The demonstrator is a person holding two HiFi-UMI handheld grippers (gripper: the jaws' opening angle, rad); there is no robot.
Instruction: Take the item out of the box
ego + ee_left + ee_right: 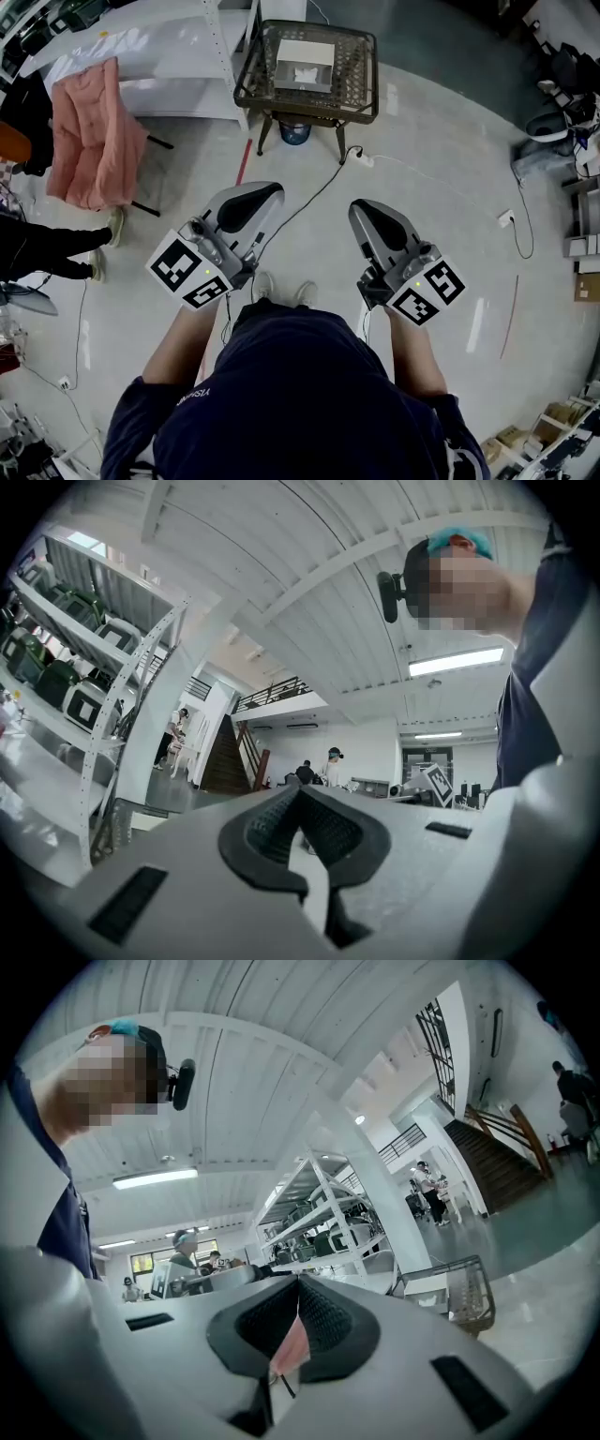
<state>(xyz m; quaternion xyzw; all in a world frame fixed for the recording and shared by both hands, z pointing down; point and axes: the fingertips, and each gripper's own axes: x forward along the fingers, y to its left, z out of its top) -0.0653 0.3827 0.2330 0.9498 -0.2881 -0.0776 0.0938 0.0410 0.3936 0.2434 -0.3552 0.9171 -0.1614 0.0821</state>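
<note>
Your left tongs (265, 193) and right tongs (362, 208) have matt grey plastic shells with ribbed dark pads (269, 829). Your floor (441, 234) is smooth and glossy; the table (358, 71) is dark wire mesh.

A white box (303, 66) atop a dark wicker table (362, 94), on pale floor (441, 159).

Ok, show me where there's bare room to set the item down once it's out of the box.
Bare strips of the table flank the white box. The floor is open right of the table and in front, where one black cable crosses. Crowded: left by the pink jacket, far right by equipment.
</note>
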